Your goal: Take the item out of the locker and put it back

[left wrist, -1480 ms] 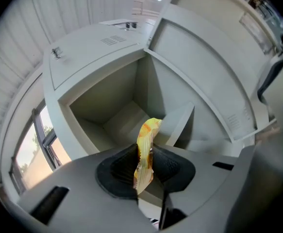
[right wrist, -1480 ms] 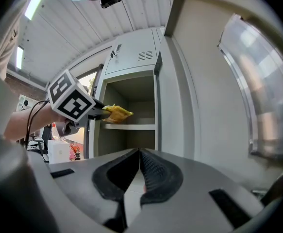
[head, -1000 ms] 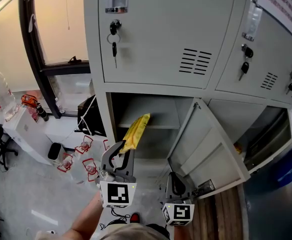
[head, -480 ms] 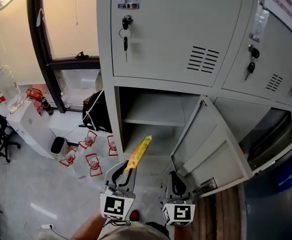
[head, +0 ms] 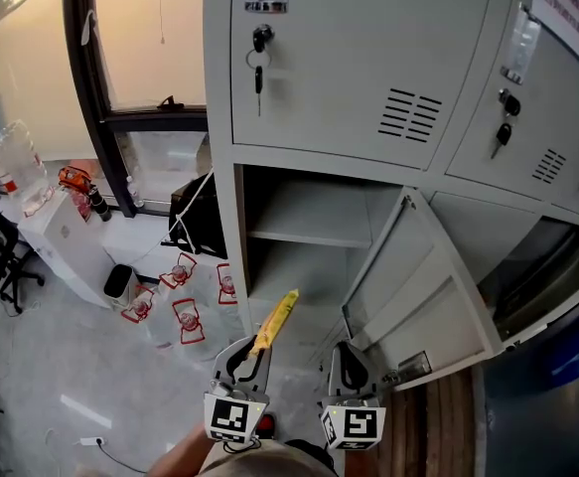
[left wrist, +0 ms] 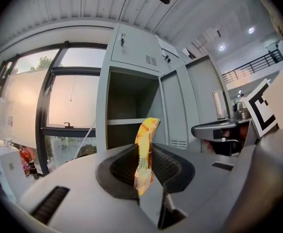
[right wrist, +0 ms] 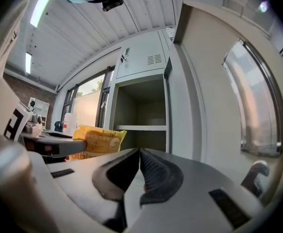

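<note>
Left gripper (head: 252,348) fingers clamped on yellow packet (head: 277,318) outside open locker (head: 309,229); right gripper (head: 346,354) fingers together, empty

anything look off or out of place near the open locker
Nothing damaged. The yellow packet is out of the open locker, clamped in the left gripper. Clear red-labelled bottles lie scattered on the floor beside it.

Flat yellow packet (head: 275,322), pinched edge-on at its lower end in the left gripper (head: 250,353), tilted up just outside the grey locker (head: 227,237), whose door (head: 413,291) stands open rightward.
</note>
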The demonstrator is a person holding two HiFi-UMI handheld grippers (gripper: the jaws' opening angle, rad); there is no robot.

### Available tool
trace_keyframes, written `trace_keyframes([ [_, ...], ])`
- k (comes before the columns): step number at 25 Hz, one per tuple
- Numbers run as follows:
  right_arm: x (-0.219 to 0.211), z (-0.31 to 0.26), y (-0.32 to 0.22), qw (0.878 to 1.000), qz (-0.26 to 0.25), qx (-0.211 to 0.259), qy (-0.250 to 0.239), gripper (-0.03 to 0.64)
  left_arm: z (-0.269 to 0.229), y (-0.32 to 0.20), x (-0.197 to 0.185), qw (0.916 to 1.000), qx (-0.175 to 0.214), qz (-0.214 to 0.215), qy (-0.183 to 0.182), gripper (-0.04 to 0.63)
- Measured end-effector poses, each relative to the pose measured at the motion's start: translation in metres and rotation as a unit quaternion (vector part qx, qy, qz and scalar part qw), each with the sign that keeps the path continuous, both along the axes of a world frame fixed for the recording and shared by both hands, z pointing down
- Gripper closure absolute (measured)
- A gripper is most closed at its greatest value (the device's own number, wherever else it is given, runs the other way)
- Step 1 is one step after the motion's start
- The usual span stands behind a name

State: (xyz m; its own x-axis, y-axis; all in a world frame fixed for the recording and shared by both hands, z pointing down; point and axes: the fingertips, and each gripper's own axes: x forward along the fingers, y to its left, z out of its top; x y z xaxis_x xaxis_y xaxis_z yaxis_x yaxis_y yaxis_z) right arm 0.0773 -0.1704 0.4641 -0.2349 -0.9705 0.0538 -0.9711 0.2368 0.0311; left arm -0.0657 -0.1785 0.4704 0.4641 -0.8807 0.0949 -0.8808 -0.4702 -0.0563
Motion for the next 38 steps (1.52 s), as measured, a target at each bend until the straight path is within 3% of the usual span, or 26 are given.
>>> trace_keyframes([
  [15, 0.001, 0.005, 0.002, 1.0, -0.005, -0.007, -0.004, 0.594, 0.003, 0.004, 0.006, 0.9999, 0.0, 0.003, -0.014, 0.515],
  [24, 0.003, 0.004, 0.002, 1.0, -0.001, -0.008, -0.001, 0.594, 0.002, 0.002, 0.007, 0.9999, -0.009, 0.006, 0.008, 0.517],
  [38, 0.016, 0.007, 0.008, 0.999, 0.034, -0.012, 0.002, 0.594, -0.003, -0.024, 0.022, 0.9992, 0.019, 0.028, -0.02, 0.517],
])
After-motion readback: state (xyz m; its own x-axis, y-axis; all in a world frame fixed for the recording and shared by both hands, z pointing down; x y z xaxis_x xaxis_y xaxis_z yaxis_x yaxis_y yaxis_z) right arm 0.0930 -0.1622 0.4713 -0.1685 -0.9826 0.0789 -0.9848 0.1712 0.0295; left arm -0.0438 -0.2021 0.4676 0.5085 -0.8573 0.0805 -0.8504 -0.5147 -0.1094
